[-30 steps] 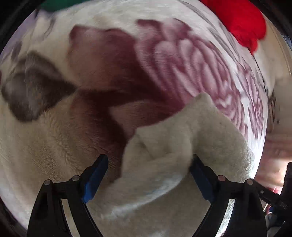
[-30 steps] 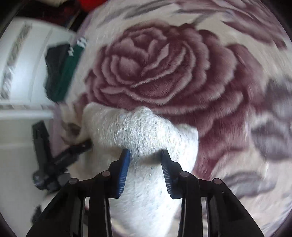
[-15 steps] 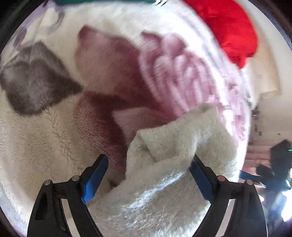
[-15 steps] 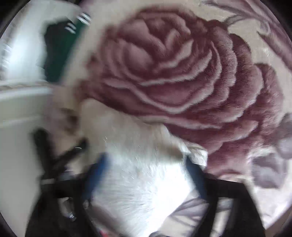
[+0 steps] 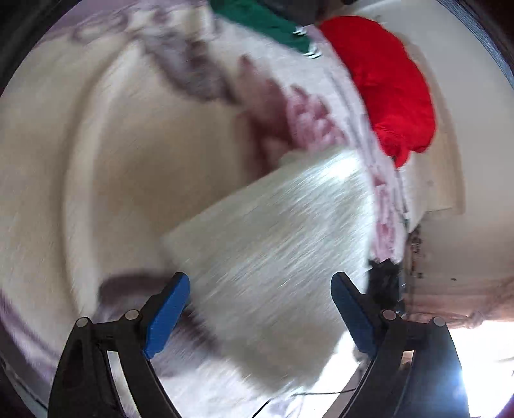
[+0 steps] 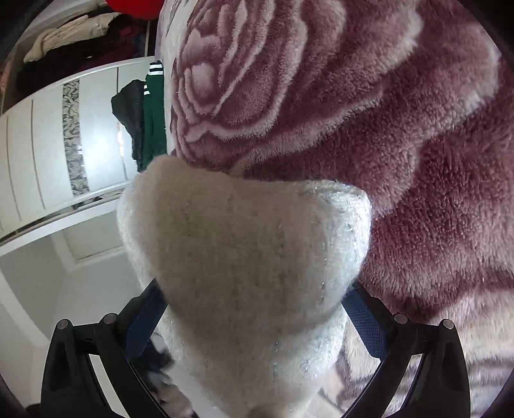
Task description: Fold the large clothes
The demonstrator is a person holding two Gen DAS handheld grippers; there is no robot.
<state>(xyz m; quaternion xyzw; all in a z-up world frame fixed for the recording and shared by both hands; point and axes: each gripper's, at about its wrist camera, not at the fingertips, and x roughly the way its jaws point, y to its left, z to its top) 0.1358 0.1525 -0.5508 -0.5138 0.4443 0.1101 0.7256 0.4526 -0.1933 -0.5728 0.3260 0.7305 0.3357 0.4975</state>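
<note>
This is a bedroom in a home. A big fluffy blanket (image 6: 369, 112) with pink roses covers a bed. Beside the blanket stands a white wardrobe (image 6: 41, 151) with sliding doors. Clothes (a green top (image 6: 154, 122) and a dark one (image 6: 130, 112)) hang off the blanket's edge, and more clothes (image 6: 70, 35) pile up above the wardrobe.

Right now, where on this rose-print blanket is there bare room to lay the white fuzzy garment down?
The rose-print blanket is bare across the big rose beyond the white fuzzy garment. In the blurred left view its cream stretch looks free. Crowded along the far edge: the red garment and green striped garment.
</note>
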